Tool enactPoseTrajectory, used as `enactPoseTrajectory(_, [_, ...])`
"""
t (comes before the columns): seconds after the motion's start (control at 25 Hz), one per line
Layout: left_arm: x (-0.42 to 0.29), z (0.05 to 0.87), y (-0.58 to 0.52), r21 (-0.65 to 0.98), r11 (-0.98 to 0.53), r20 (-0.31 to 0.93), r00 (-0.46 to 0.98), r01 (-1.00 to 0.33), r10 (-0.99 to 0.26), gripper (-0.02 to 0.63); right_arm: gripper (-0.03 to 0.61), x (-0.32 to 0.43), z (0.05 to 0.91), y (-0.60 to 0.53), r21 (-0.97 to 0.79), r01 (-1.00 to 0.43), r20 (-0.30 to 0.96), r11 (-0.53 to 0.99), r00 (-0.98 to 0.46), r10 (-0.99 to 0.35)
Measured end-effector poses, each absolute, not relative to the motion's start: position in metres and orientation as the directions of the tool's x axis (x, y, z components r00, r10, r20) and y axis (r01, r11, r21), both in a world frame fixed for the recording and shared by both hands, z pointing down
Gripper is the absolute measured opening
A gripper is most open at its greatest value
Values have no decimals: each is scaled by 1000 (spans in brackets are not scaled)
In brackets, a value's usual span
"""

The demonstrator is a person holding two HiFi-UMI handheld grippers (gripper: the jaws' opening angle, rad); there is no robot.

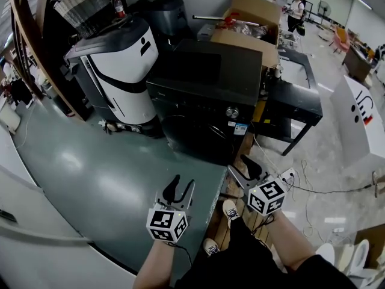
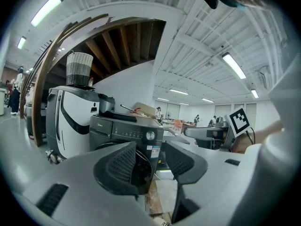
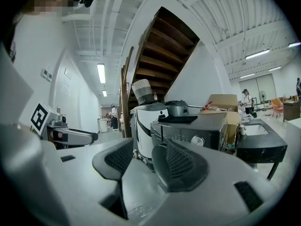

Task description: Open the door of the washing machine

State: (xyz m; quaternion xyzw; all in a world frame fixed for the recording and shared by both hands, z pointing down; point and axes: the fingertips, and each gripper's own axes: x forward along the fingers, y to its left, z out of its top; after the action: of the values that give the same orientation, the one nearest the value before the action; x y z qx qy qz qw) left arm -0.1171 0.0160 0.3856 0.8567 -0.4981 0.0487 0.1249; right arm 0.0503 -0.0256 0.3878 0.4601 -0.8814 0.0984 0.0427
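Observation:
The dark grey front-loading washing machine (image 1: pixel 204 89) stands ahead of me, its round door (image 1: pixel 191 134) shut and facing me. My left gripper (image 1: pixel 183 184) is held out short of the door, a little to its left, jaws open and empty. My right gripper (image 1: pixel 239 164) hovers off the machine's lower right corner, also open and empty. In the left gripper view, the door (image 2: pixel 141 166) shows between the pads of that gripper (image 2: pixel 149 161). The right gripper view has the machine (image 3: pixel 197 128) behind the right-hand pad of its gripper (image 3: pixel 143 161). Neither gripper touches the machine.
A white and grey appliance (image 1: pixel 120 71) stands against the machine's left side. A cardboard box (image 1: pixel 249 23) sits behind it and a black table (image 1: pixel 295 92) to its right. Cables (image 1: pixel 325 188) trail over the floor on the right. A person (image 1: pixel 296 8) stands far back.

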Motion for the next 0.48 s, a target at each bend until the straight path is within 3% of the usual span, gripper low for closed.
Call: enactPoseTrajectory(0.48, [-87,423,-61,188,-412,254,449,-892,-857,201,222,77,442,-110,-164,-781,220,603,-624,-749])
